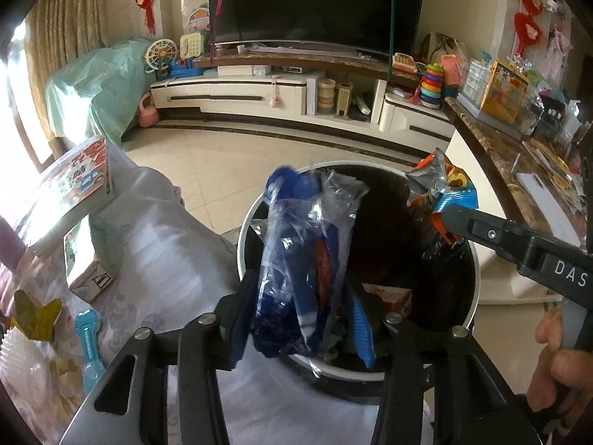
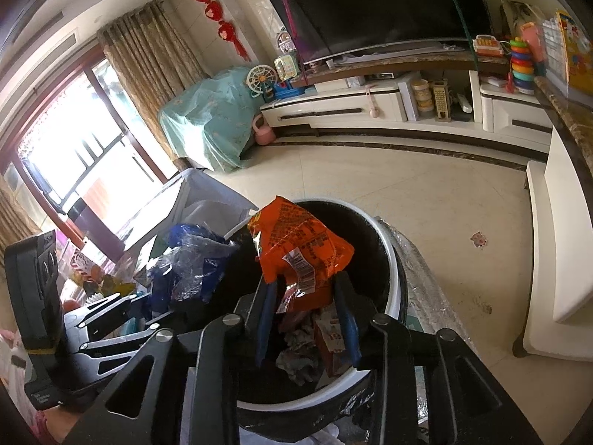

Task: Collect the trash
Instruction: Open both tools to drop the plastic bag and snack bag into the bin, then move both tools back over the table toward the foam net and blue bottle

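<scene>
My left gripper (image 1: 302, 307) is shut on a crumpled blue and clear plastic wrapper (image 1: 307, 259) and holds it over the near rim of a round bin (image 1: 242, 237) lined with a black bag. My right gripper (image 2: 305, 296) is shut on an orange snack packet (image 2: 300, 248) above the same bin (image 2: 394, 278). The packet (image 1: 443, 185) and the right gripper's finger also show at the right in the left wrist view. The blue wrapper (image 2: 192, 259) shows at the left in the right wrist view. Paper and packet scraps (image 2: 326, 337) lie inside the bin.
A cloth-covered table (image 1: 166, 259) stands left of the bin with boxes (image 1: 79, 181), a blue plastic piece (image 1: 87, 348) and yellow scraps (image 1: 37, 319). A marble counter (image 1: 519, 170) runs along the right. A TV stand (image 1: 259, 89) and tiled floor (image 2: 426, 200) lie beyond.
</scene>
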{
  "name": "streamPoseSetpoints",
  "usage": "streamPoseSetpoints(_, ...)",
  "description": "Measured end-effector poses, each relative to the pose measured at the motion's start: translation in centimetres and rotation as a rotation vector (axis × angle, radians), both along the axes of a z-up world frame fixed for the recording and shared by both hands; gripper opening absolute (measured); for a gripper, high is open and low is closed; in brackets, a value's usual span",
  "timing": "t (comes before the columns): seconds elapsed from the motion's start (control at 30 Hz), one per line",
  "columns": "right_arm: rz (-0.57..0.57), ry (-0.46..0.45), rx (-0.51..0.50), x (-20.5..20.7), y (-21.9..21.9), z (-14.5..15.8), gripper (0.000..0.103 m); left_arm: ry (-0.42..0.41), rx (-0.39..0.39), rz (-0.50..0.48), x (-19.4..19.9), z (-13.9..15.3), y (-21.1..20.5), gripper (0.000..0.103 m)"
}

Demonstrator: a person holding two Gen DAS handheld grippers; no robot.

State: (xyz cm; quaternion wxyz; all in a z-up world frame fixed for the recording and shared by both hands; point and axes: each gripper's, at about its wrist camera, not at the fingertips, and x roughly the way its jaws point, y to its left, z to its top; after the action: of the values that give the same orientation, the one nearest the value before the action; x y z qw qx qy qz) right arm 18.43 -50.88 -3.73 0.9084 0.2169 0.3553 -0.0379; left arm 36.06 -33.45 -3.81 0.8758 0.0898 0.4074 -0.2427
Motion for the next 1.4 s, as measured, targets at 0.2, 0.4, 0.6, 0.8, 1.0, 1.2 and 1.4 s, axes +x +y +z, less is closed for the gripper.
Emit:
streamPoseSetpoints(0.2, -0.014, -0.008, 0.019, 0.0, -0.7, 0.3, 0.048, -0.009, -0.001, 0.002, -0.3, 0.3, -0.2, 0.059)
streamPoseSetpoints(0.4, -0.021, -0.025, 0.022, -0.5, -0.6, 0.9, 0.050, -0.006, -0.005, 0.017, -0.9, 0.4, 0.4, 0.064)
streamPoseSetpoints(0.6, -0.020, -0.040, 0.023, -0.9, -0.4, 1.4, 0.052, -0.014, -0.015, 0.035, -2.0, 0.7, 1.4, 0.067)
streamPoseSetpoints(0.8, -0.009, -0.050, 0.019, -1.0, 0.6, 1.9, 0.055, -0.004, -0.026, 0.065, -3.5, 0.4, 3.5, 0.068)
streamPoseSetpoints(1.0, 0.001, -0.048, 0.013, -1.0, 1.6, 1.8, 0.062, 0.022, -0.048, 0.108, -4.8, 0.2, 6.4, 0.068)
streamPoseSetpoints(1.2, 0.030, -0.047, 0.017, -1.1, 3.5, 1.8, 0.063, 0.023, -0.077, 0.166, -6.8, 0.4, 10.0, 0.068)
streamPoseSetpoints(1.4, 0.081, -0.052, 0.024, -1.7, 7.1, 1.3, 0.089, 0.022, -0.084, 0.232, -9.3, 0.0, 14.2, 0.068)
